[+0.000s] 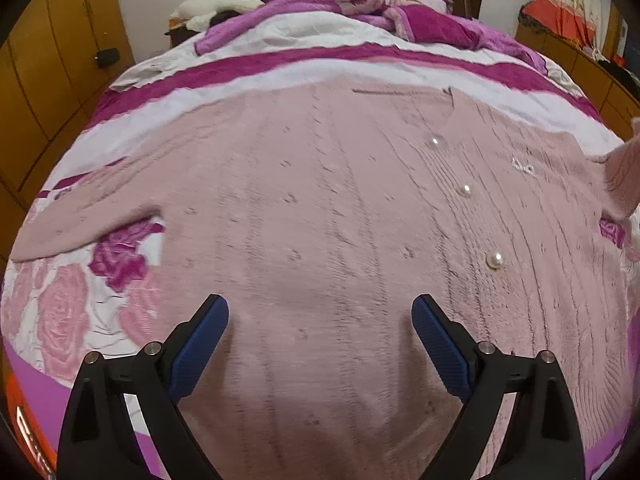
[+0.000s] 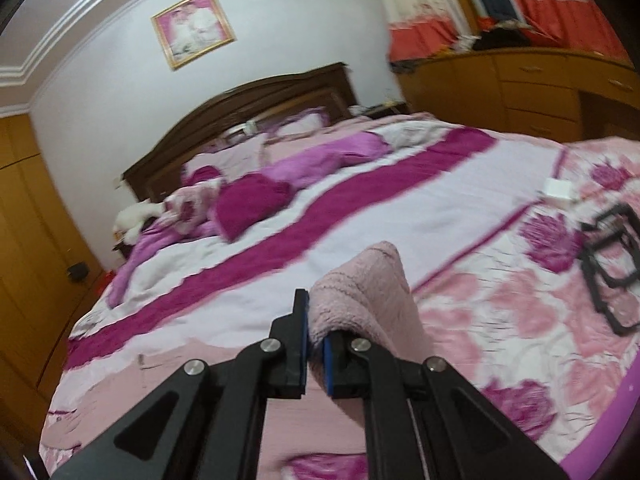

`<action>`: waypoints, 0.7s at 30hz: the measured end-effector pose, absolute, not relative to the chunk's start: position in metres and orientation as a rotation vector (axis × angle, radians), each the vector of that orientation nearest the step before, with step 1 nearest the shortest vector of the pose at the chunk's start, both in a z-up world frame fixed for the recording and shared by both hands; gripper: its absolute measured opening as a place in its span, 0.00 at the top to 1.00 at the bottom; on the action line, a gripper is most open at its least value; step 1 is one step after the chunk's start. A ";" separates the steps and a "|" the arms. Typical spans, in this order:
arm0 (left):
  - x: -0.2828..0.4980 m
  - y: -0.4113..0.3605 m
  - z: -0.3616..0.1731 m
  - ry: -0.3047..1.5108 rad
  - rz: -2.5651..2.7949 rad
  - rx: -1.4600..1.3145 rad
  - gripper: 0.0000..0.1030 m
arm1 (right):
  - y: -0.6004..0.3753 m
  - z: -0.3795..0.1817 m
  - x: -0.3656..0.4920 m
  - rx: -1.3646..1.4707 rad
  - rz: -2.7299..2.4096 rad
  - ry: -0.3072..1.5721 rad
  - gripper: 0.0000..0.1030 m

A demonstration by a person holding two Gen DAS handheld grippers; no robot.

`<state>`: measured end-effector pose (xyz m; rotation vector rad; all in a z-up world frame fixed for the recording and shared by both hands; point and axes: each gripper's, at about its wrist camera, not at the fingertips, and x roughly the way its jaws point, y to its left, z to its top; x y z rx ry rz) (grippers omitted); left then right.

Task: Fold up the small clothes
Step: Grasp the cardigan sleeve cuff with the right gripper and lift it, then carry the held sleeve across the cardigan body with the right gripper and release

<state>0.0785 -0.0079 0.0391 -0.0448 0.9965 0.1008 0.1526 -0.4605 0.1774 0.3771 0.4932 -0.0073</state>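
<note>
We can read no text with certainty. White lettering on an orange patch (image 1: 28, 432) at the lower left of the left wrist view is cut off. A small silvery emblem on the pink cardigan (image 1: 523, 167) is too blurred to read.

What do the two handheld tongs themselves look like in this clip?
Both the left tongs and right tongs have matte black angular arms with triangular cut-outs, silver round rivets at the joints, and blue textured pads on the inner finger faces. No cables, sleeves or markings show.
</note>
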 end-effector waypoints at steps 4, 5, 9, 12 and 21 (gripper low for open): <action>0.074 0.009 0.048 0.974 0.120 -0.077 0.27 | -0.407 0.189 0.162 0.331 0.076 0.481 0.94; 0.073 0.014 0.050 0.969 0.125 -0.085 0.27 | -0.392 0.192 0.164 0.315 0.097 0.480 0.94; 0.071 0.032 0.052 0.958 0.153 -0.110 0.27 | -0.329 0.195 0.172 0.256 0.178 0.487 0.94; 0.068 0.046 0.051 0.956 0.171 -0.131 0.27 | -0.288 0.190 0.178 0.226 0.224 0.501 0.94; 0.059 0.085 0.046 0.950 0.227 -0.178 0.28 | -0.167 0.136 0.191 0.126 0.382 0.604 0.94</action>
